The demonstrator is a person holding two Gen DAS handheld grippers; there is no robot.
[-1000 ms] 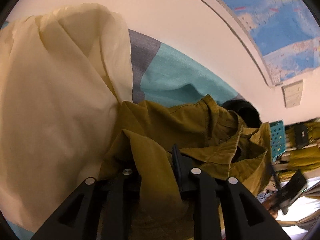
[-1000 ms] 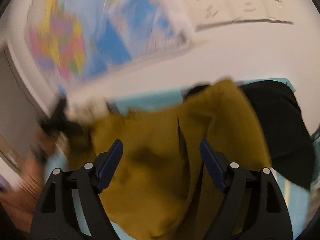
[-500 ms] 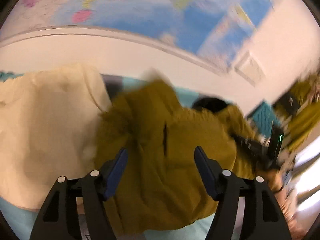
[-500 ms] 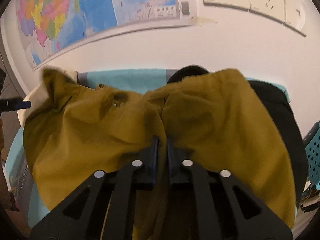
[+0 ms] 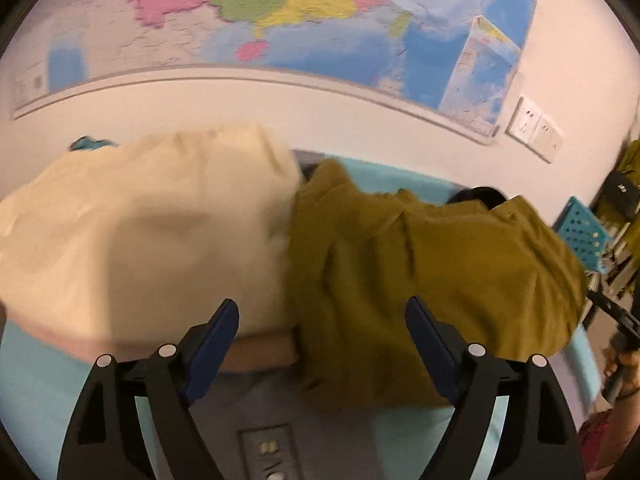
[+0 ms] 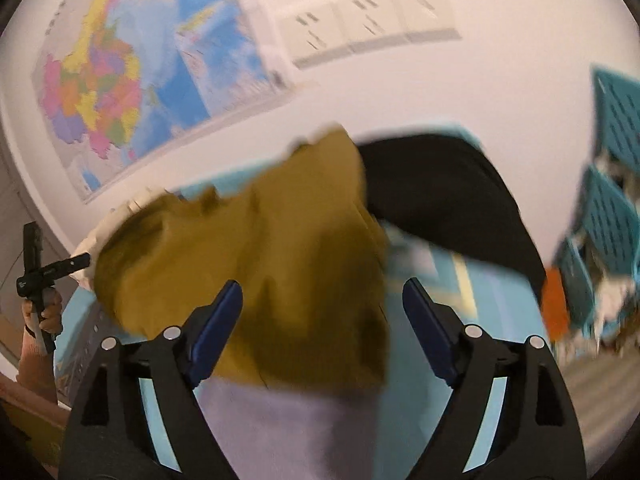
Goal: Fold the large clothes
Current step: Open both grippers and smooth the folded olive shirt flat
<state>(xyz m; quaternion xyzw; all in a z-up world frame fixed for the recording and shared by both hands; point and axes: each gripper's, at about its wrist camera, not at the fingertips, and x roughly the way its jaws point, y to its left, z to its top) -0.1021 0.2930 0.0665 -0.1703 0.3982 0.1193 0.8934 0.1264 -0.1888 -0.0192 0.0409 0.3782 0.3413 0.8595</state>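
An olive-yellow garment [image 5: 420,264] lies bunched on the teal and grey surface [image 5: 52,392], between a cream garment [image 5: 140,232] on its left and a black garment [image 6: 444,200] on its right. In the left wrist view my left gripper [image 5: 322,320] hangs above the seam where cream and olive cloth meet; its jaws are opening and no cloth is between its pads. The right wrist view shows the olive garment [image 6: 256,280] again, with my right gripper [image 6: 322,300] over its near edge. Those jaws are opening wide too, and the pads press on nothing.
A coloured map [image 5: 280,12] and wall sockets [image 5: 534,130] hang on the white wall behind the surface. Teal perforated baskets [image 6: 612,208] stand to the right. A person's hand [image 6: 42,312] with the other gripper's handle shows at the left edge of the right wrist view.
Both grippers have let go of the olive garment and pulled back from it. The left went from shut on cloth to wide open; the right shut on the cloth half a second ago and now gapes.
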